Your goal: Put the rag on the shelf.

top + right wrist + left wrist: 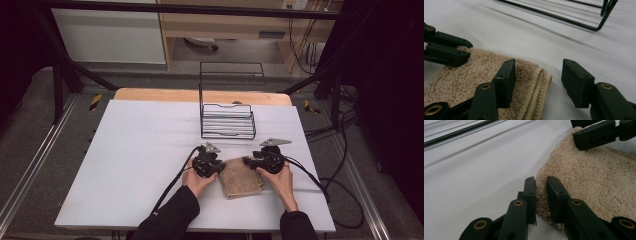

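Between both hands on the white table [135,150] lies a folded beige towel [241,177]; left gripper [541,195] pinches its near corner, right gripper [537,82] straddles the opposite layered edge, jaws apart, not yet gripping

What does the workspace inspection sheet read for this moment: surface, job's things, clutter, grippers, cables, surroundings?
Surface: white table top, bare wooden strip at its far edge.
Job's things: folded beige terry towel lying flat near the front edge, between both hands.
Clutter: black wire rack standing behind the towel, apart from it.
Grippers: left gripper pinching the towel's edge between its pads; right gripper straddling the towel's folded corner, one jaw on the cloth, the other off it over the table, gap visible.
Cables: black cable from the left gripper along the forearm; black cable from the right gripper off the table's right side.
Surroundings: dark frame bars, grey floor, wooden cabinet beyond.
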`<state>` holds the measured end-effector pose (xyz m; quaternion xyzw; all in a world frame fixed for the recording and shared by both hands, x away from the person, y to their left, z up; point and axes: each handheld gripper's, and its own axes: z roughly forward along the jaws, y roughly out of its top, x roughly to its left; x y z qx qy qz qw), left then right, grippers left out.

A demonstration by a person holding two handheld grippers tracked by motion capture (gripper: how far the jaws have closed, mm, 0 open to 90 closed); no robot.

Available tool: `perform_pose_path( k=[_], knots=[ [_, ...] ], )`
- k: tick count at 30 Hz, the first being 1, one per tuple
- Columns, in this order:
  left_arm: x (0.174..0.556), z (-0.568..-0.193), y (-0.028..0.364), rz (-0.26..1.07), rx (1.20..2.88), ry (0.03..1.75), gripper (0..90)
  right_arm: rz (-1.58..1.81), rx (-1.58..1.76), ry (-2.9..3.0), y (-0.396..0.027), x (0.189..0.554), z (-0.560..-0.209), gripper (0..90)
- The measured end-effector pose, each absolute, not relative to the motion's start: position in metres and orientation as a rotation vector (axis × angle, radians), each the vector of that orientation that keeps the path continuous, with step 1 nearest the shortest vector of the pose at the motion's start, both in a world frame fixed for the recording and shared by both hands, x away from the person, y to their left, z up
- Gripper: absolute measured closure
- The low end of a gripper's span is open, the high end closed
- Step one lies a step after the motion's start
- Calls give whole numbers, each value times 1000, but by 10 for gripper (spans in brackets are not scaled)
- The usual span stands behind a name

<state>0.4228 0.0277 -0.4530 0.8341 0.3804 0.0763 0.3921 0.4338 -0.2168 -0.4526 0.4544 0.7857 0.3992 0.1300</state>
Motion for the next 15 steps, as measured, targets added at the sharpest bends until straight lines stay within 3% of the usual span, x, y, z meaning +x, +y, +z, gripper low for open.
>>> perform_pose_path(
  k=[2,10,15],
  knots=[
    [423,-453,28,188,2118,967,771,1153,1327,2311,-217,433,-453,539],
    [425,-453,29,166,2104,985,767,1149,1354,2333,-217,434,-454,632],
    [425,-453,31,147,2090,993,768,1182,1391,2366,-217,434,-453,771]
  ],
)
